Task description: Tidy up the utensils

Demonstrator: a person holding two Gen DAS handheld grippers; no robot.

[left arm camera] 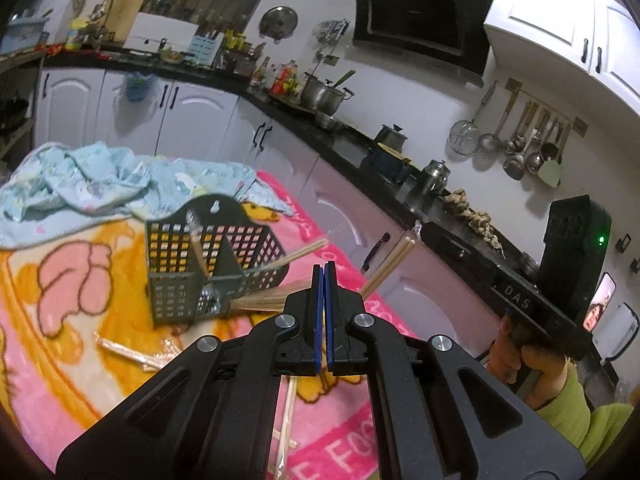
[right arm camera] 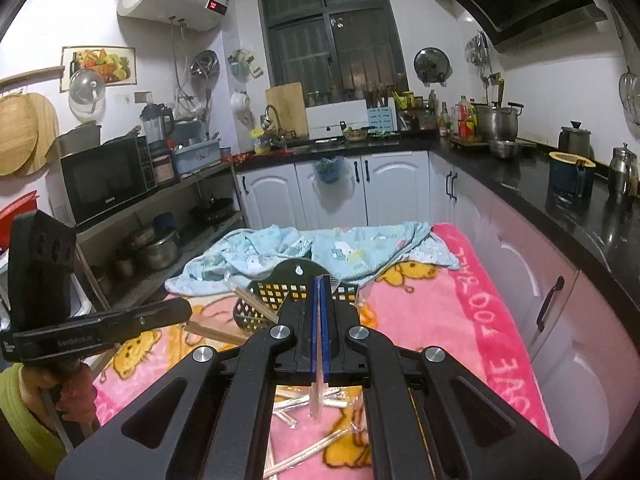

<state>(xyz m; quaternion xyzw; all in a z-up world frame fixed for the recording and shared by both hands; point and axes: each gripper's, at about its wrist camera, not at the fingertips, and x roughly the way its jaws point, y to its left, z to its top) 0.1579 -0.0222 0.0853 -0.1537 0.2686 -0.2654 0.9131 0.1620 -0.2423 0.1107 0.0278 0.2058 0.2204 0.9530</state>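
The left tongs (left arm camera: 324,270) are pressed shut near the green basket (left arm camera: 192,276), with chopsticks (left arm camera: 276,298) just past them. The right tongs (right arm camera: 321,284) pinch a clear-wrapped stick (right arm camera: 319,380) in front of the basket on the pink blanket (right arm camera: 432,320).

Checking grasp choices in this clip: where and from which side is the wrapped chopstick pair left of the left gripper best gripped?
Grip the wrapped chopstick pair near mid-length, from straight above, jaws closing across its narrow width. It lies flat on the blanket, apart from the utensil basket, so only its top and long sides seem reachable.
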